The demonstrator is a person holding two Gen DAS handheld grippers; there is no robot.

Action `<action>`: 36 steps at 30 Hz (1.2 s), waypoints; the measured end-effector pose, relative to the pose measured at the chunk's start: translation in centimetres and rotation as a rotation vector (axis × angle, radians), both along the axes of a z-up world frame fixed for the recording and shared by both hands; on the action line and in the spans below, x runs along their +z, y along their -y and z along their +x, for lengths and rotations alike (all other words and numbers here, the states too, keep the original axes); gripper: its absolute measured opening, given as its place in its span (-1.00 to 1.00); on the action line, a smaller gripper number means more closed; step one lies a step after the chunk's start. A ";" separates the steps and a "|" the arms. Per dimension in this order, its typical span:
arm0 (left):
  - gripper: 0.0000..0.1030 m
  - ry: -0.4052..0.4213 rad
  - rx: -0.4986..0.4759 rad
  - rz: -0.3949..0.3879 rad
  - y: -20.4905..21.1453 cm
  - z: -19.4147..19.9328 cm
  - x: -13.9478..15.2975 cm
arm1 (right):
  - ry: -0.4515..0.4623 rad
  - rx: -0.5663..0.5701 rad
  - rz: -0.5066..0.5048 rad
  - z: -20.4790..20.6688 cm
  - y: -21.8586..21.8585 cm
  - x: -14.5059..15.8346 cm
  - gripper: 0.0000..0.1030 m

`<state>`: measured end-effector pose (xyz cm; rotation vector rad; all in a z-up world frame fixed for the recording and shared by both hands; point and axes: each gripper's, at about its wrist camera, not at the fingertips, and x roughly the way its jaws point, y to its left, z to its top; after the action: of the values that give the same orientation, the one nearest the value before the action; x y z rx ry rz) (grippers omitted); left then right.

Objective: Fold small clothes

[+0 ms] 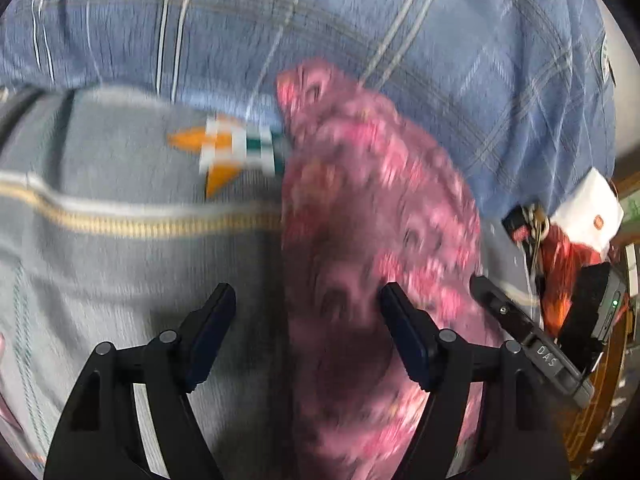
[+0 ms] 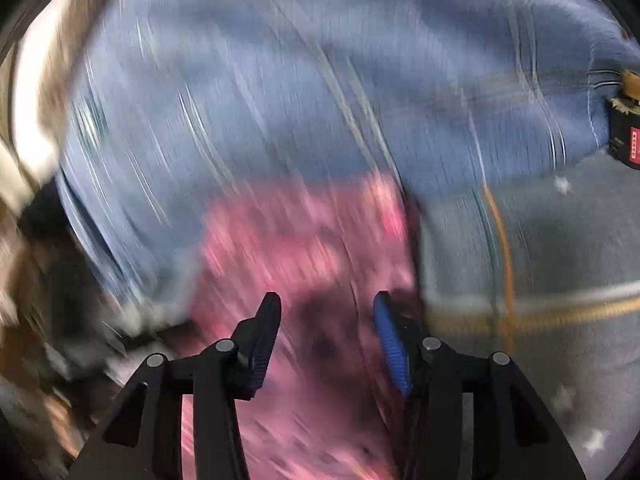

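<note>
Left gripper (image 1: 308,306) and right gripper (image 2: 326,312), jaws apart and gripping nothing, above a blurred pink patterned garment (image 1: 376,248) on blue plaid bedding (image 1: 460,64).

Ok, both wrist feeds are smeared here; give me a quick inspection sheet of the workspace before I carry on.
Surface: blue plaid bedsheet, rumpled.
Job's things: pink floral garment lying lengthwise; grey cloth with a yellow stripe beside it, edges touching.
Clutter: black device marked DAS, white packet, red item at the right edge of the left view.
Grippers: left claw open above the pink and grey edge; right claw open over the pink garment, holding nothing.
Cables: nothing seen.
Surroundings: too blurred to tell.
</note>
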<state>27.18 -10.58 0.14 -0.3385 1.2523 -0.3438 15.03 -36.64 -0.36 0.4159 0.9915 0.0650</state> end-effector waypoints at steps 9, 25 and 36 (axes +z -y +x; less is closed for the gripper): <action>0.45 -0.086 0.020 -0.165 -1.5 -1.8 -0.7 | -0.002 -0.147 0.316 -4.3 5.0 -1.3 0.25; -0.57 0.158 -0.068 0.014 1.9 -4.3 4.0 | 0.045 0.108 -0.022 -2.3 -5.2 1.8 -0.55; -0.57 0.246 -0.023 -0.018 -4.9 -10.6 7.9 | 0.159 0.177 0.065 -7.2 -12.5 5.9 -0.57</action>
<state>16.61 -5.64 8.02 -0.2885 1.0130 -0.4041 7.79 -24.09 5.53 0.3757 0.8692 0.2864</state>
